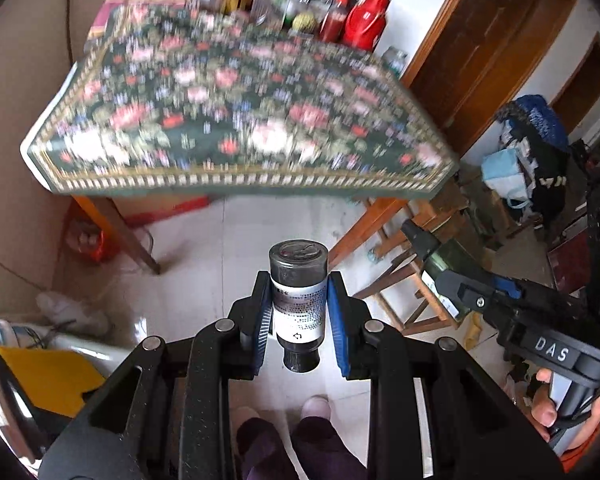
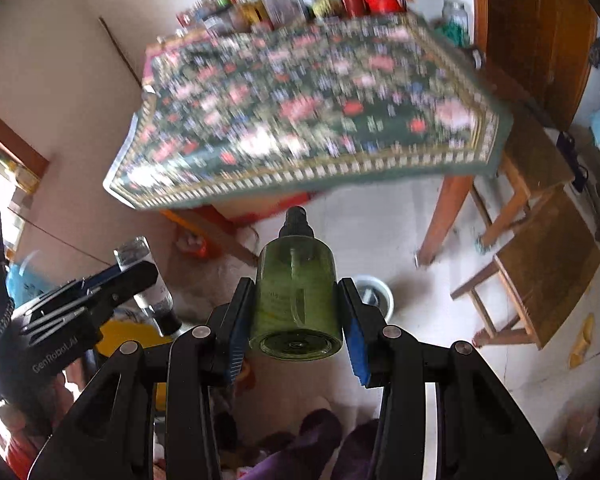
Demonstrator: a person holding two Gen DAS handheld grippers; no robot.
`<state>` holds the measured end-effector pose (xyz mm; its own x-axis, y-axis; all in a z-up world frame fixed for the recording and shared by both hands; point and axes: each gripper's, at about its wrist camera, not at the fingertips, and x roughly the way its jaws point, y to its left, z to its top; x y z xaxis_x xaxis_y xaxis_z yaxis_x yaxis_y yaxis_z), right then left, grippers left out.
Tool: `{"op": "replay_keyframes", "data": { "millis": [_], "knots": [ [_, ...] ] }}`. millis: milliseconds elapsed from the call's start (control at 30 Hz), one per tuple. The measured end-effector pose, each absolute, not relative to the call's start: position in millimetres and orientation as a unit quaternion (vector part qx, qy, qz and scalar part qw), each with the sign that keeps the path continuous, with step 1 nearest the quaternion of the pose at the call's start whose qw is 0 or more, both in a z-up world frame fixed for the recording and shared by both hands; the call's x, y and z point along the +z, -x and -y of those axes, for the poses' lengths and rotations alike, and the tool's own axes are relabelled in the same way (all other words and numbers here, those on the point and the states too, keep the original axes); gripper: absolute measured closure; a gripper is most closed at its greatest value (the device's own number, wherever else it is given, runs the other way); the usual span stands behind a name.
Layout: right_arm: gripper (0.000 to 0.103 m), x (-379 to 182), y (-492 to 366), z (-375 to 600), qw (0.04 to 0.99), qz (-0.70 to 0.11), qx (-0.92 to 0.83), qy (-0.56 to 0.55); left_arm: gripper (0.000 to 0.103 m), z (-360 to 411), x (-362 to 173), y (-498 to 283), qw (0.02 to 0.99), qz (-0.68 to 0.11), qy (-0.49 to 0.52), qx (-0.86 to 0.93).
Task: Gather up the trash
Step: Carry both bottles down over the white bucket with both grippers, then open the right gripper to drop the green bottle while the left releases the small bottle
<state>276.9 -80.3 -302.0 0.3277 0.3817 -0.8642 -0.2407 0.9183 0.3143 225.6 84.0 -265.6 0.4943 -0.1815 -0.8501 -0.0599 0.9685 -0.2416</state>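
My left gripper (image 1: 299, 304) is shut on a small dark bottle (image 1: 298, 300) with a white label, cap end toward the camera. It hangs in the air above the pale floor, in front of the table. My right gripper (image 2: 296, 312) is shut on a green pump bottle (image 2: 296, 300), its base toward the camera and its black nozzle pointing away. In the left wrist view the right gripper (image 1: 456, 280) and green bottle (image 1: 444, 276) show at the right. In the right wrist view the left gripper (image 2: 112, 280) and dark bottle (image 2: 148, 284) show at the left.
A table with a floral cloth (image 1: 240, 120) stands ahead, with several bottles and red jars (image 1: 364, 20) at its back. Wooden stools (image 2: 540, 264) stand to the right. A white bucket (image 2: 374, 294) sits on the floor. A yellow bag (image 1: 48, 372) is at lower left. My feet (image 1: 292, 424) are below.
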Motion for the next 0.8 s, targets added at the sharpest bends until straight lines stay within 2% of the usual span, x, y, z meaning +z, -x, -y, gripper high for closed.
{"op": "replay_keyframes", "data": {
  "millis": [167,400,433,467,500,800],
  "knots": [
    [0.064,-363.3,-291.3,81.4,0.785,-0.584,0.201,-0.053,0.076,-85.0,-333.3,-233.4,0.835,-0.531,0.144,-0.013],
    [0.064,-423.2,-318.9,76.8,0.782,-0.579,0.228,-0.038,0.076,-84.9,-416.2,-247.9,0.809,-0.563,0.171,0.01],
    [0.059,-431.2,-323.4,77.1,0.781,-0.58,0.227,-0.037,0.076,-83.2,-425.9,-251.4,0.806,-0.566,0.172,0.01],
    [0.047,-440.7,-328.1,77.9,0.779,-0.585,0.222,-0.033,0.076,-80.6,-435.6,-255.3,0.804,-0.57,0.171,0.009],
    [0.043,-448.0,-331.0,79.3,0.778,-0.59,0.216,-0.029,0.076,-77.7,-444.0,-259.5,0.801,-0.574,0.169,0.008],
    [0.043,-471.5,-342.6,118.5,0.765,-0.614,0.19,-0.046,0.076,-41.6,-490.1,-306.4,0.779,-0.605,0.164,-0.011]
  ]
}}
